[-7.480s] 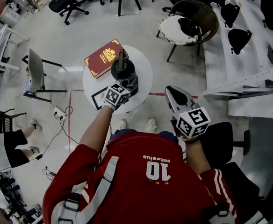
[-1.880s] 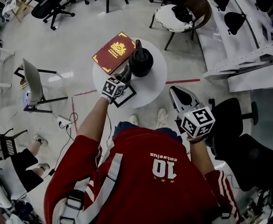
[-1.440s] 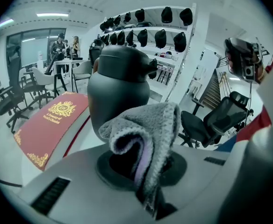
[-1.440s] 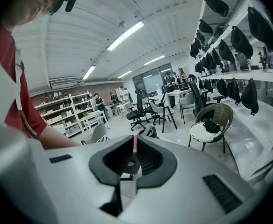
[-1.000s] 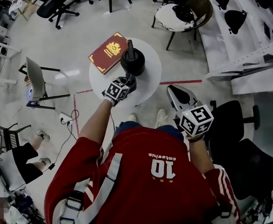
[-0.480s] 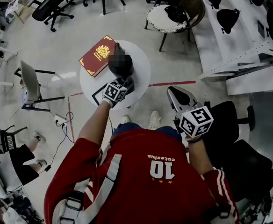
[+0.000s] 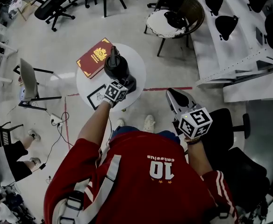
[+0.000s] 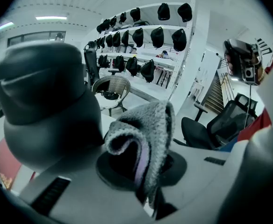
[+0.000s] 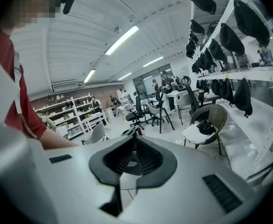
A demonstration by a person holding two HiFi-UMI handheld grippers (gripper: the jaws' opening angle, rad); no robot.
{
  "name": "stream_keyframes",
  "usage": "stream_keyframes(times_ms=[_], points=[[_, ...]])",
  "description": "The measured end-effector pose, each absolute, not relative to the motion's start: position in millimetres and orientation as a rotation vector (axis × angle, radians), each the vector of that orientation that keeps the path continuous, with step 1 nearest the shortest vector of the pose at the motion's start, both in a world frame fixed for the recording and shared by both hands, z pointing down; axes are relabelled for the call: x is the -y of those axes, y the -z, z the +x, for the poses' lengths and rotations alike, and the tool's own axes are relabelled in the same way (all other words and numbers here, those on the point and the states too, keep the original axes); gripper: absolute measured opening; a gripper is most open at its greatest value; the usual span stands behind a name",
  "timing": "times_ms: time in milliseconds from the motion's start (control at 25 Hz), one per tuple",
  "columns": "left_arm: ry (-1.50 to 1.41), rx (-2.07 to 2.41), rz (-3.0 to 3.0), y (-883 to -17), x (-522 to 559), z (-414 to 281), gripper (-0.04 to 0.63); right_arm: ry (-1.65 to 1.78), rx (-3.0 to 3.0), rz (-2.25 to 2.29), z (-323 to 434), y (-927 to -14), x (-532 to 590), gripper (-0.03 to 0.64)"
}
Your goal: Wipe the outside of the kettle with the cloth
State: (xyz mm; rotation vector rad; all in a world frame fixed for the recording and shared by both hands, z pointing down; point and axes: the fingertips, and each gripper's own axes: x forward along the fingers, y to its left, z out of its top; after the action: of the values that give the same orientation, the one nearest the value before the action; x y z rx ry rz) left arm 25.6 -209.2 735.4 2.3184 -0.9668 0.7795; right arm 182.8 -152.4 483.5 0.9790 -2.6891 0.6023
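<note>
A black kettle (image 7: 115, 67) stands on a small round white table (image 7: 137, 68). My left gripper (image 7: 127, 82) is at the kettle's near right side, shut on a grey cloth (image 7: 130, 83). In the left gripper view the folded cloth (image 8: 146, 134) sticks up between the jaws, right beside the kettle's body (image 8: 47, 111); whether they touch is unclear. My right gripper (image 7: 175, 97) hangs off to the right over the floor, away from the table, jaws together with nothing in them (image 9: 132, 158).
A red book (image 7: 94, 58) lies on the table's left part and a framed card (image 7: 97, 97) at its near left edge. A wicker chair (image 7: 176, 15) stands beyond, a black office chair (image 7: 225, 139) to my right, white shelves (image 7: 239, 36) at far right.
The left gripper with the cloth has gone round the kettle's near side, from its left to its near right. The right gripper has stayed put.
</note>
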Motion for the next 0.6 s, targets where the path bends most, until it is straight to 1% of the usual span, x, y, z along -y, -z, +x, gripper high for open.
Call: stream_keyframes(times_ms=[200, 400, 600], points=[[-0.763, 1.008, 2.374, -712, 209, 30, 0.046, -0.557, 2.706, 0.972, 191, -476, 165, 0.034], [-0.695, 1.071, 2.436, -678, 209, 30, 0.046, -0.527, 2.728, 0.941, 179, -467, 170, 0.034], [-0.558, 1.099, 2.507, -634, 209, 28, 0.046, -0.515, 2.741, 0.978, 168, -459, 184, 0.034]])
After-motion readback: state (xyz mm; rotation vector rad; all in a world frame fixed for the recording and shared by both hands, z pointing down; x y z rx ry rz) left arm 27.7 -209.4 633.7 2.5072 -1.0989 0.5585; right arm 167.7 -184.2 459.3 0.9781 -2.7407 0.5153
